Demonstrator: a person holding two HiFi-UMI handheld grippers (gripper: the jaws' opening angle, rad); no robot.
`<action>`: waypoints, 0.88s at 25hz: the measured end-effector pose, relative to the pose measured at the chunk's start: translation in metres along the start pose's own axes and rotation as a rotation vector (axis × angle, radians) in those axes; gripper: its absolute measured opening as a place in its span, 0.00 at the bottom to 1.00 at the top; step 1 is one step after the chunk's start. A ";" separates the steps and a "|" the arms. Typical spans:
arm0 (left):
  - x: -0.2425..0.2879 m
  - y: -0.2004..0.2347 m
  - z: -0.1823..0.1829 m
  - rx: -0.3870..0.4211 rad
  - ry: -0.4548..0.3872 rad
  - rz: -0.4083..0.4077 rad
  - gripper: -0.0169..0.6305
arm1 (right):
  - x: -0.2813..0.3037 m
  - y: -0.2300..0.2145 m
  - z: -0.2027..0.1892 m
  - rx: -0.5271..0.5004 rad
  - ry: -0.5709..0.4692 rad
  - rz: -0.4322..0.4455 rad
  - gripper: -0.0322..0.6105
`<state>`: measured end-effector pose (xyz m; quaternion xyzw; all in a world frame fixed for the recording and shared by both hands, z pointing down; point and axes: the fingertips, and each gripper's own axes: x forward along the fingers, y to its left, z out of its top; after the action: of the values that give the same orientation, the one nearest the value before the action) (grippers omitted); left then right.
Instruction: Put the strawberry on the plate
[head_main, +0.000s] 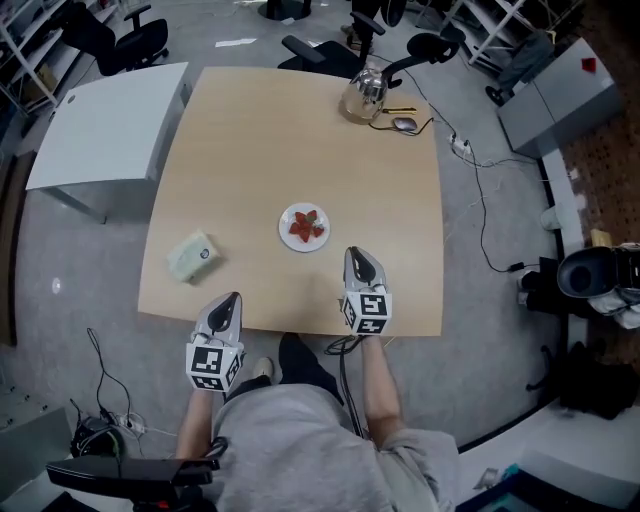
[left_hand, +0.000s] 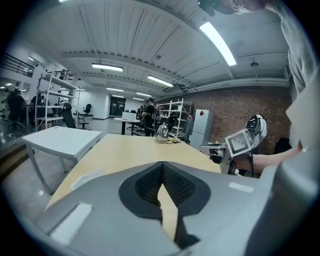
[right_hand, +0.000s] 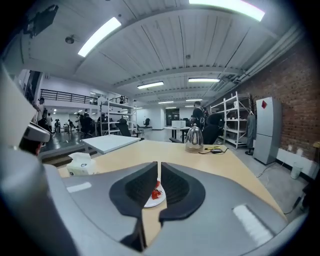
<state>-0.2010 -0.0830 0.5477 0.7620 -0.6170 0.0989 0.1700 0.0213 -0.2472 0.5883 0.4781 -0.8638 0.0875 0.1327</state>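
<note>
Red strawberry (head_main: 307, 227) on plate (head_main: 287, 234); right claw (head_main: 357, 253) near-closed, empty; left claw (head_main: 233, 298) closed.

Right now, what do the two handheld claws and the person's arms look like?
The left claw and right claw are silver-grey tapered shells, each with black ribbed pads and a white cube of black square markers. A black cable trails from the right one. The person wears a grey short-sleeved top.

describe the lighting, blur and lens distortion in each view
head view: even overhead light, faint shadows, table edges bowed by the wide lens; left gripper view: heavy fisheye, dark corners, ceiling strip light blown out, left tongs soft; right gripper view: same fisheye, plate clear beyond the right tongs.
</note>
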 end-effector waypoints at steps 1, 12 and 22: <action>-0.001 -0.002 0.002 0.005 -0.006 -0.009 0.06 | -0.006 0.000 0.003 0.002 -0.011 -0.008 0.09; -0.018 -0.031 0.018 0.062 -0.064 -0.104 0.06 | -0.084 0.003 0.028 0.016 -0.110 -0.101 0.06; -0.032 -0.049 0.026 0.097 -0.112 -0.172 0.06 | -0.145 0.017 0.028 0.041 -0.162 -0.158 0.06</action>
<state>-0.1619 -0.0554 0.5052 0.8238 -0.5524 0.0707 0.1061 0.0761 -0.1295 0.5162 0.5529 -0.8293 0.0555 0.0593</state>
